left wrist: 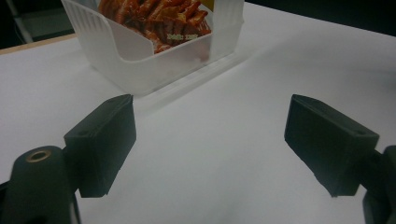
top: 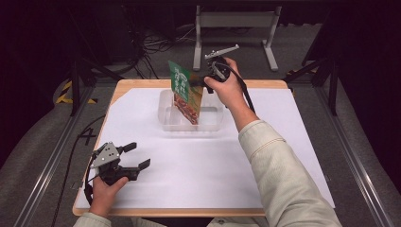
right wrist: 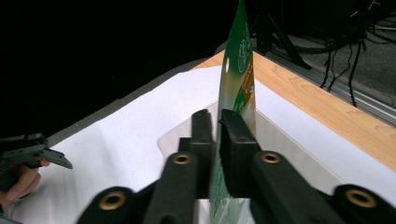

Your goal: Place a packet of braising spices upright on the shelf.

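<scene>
Placement seems under way: right gripper point(top: 206, 84) pinches the snack packet point(top: 185, 92) by its edge, lower end inside the clear bin point(top: 210, 124); left gripper point(top: 135, 156) rests spread and empty near the table's front. Next, lower and release

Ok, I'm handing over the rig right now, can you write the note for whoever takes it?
Right claw: shut on the snack bag, gripping its edge and holding it upright, its lower end inside the clear plastic bin at the far middle of the table.
Left claw: open, holding nothing, resting low near the table's near left corner and pointing toward the bin.
Done: bag picked up and brought to the bin.
Left: lower it fully, open the right claw, pull the hand away. Whether the bag touches the bin floor cannot be told.
</scene>
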Demonstrator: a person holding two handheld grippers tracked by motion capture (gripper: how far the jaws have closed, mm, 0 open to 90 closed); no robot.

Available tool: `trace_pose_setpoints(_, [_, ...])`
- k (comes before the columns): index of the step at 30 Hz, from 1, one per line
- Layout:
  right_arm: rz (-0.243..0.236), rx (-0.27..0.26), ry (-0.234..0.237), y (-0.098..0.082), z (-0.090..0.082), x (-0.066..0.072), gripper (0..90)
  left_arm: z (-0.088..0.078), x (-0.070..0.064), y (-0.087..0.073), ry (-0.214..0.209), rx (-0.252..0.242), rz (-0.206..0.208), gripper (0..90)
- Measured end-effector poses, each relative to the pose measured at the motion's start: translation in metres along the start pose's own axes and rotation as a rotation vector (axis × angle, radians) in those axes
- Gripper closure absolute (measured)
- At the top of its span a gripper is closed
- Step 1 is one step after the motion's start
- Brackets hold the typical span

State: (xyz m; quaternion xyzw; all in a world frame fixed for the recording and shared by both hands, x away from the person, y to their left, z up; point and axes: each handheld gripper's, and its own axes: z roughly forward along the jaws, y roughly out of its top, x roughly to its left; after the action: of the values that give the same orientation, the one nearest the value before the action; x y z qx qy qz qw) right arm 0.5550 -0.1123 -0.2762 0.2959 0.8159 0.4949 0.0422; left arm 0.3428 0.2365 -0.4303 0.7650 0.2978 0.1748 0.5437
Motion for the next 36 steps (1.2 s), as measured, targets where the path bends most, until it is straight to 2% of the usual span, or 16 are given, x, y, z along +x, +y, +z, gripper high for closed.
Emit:
trace_pose_setpoints(2, [-0.004, -0.006, -0.014, -0.001, -0.002, -0.001, 73.1, 0.000, 0.000, 0.000, -0.003, 0.003, 0.000, 17.3])
trace_pose_setpoints(5, [-0.008, -0.024, -0.008, -0.002, -0.002, 0.002, 52.8, 0.000, 0.000, 0.000, -0.003, 0.004, 0.004, 17.3])
trace_pose_setpoints(6, [-0.008, -0.024, -0.008, -0.002, -0.002, 0.002, 52.8, 0.001, 0.000, 0.000, -0.003, 0.004, 0.004, 17.3])
trace_pose_setpoints(7, [-0.012, -0.056, -0.004, -0.002, -0.001, 0.004, 41.8, 0.001, 0.000, 0.000, -0.003, 0.004, 0.004, 17.3])
trace_pose_setpoints(10, [-0.010, -0.079, 0.007, -0.002, -0.002, 0.006, 36.6, 0.001, 0.000, 0.000, -0.002, 0.006, 0.004, 17.3])
trace_pose_setpoints(23, [-0.060, -0.152, -0.002, -0.002, -0.024, 0.014, 31.3, 0.002, 0.000, 0.001, -0.003, 0.008, 0.007, 17.3])
trace_pose_setpoints(27, [-0.083, -0.192, -0.009, -0.008, -0.042, 0.019, 31.3, 0.002, 0.000, 0.001, -0.003, 0.007, 0.007, 17.2])
trace_pose_setpoints(28, [-0.083, -0.192, -0.009, -0.008, -0.042, 0.019, 31.3, 0.002, 0.000, 0.001, -0.003, 0.007, 0.008, 17.2])
trace_pose_setpoints(30, [-0.104, -0.210, -0.017, -0.014, -0.056, 0.023, 31.1, 0.002, 0.000, 0.001, -0.003, 0.007, 0.009, 17.2])
trace_pose_setpoints(31, [-0.104, -0.210, -0.017, -0.014, -0.056, 0.023, 31.1, 0.002, 0.000, 0.001, -0.002, 0.005, 0.009, 17.2])
trace_pose_setpoints(32, [-0.109, -0.224, -0.012, -0.018, -0.067, 0.025, 30.5, 0.002, -0.001, 0.002, -0.002, 0.002, 0.011, 17.2])
trace_pose_setpoints(33, [-0.109, -0.224, -0.012, -0.018, -0.067, 0.025, 30.5, 0.002, -0.001, 0.002, -0.002, 0.002, 0.011, 17.2])
trace_pose_setpoints(34, [-0.116, -0.230, -0.012, -0.022, -0.076, 0.027, 29.9, 0.003, -0.001, 0.002, -0.004, 0.002, 0.006, 17.2])
trace_pose_setpoints(36, [-0.120, -0.229, -0.014, -0.024, -0.081, 0.029, 29.8, 0.004, -0.002, 0.002, -0.006, 0.008, 0.012, 17.3])
